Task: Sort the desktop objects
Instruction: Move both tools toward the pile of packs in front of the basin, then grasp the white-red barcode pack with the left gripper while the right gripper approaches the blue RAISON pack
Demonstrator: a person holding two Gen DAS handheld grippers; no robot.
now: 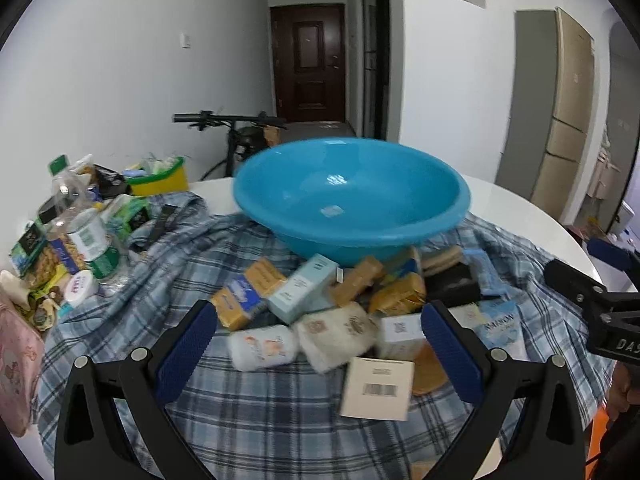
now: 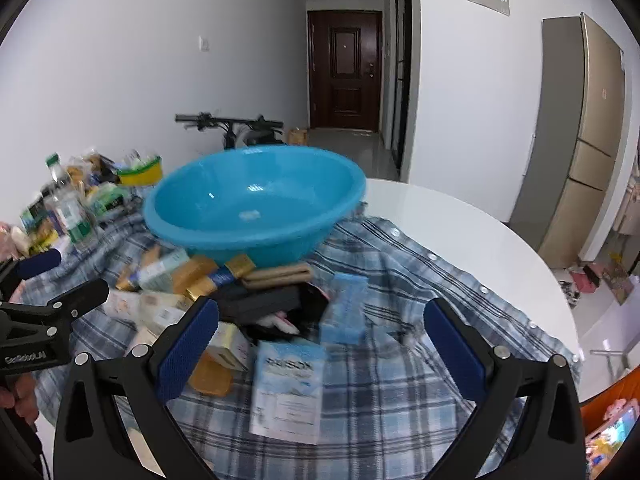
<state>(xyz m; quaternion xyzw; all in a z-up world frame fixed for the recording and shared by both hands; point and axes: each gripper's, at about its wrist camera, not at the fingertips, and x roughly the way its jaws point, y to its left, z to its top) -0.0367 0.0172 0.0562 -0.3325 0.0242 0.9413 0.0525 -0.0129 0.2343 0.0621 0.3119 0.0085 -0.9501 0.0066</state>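
Observation:
A blue plastic basin sits tilted on a pile of small boxes and packets on a blue plaid cloth. The pile holds a pale blue box, orange packets, a white roll and a cream box with a barcode. My left gripper is open and empty above the pile's near side. My right gripper is open and empty over a light blue sachet and a blue packet. The basin also shows in the right wrist view.
Bottles, jars and snack bags crowd the table's left side, with a yellow-green basket behind. The white round table extends right. A bicycle stands behind the table. The right gripper's body shows at the left view's right edge.

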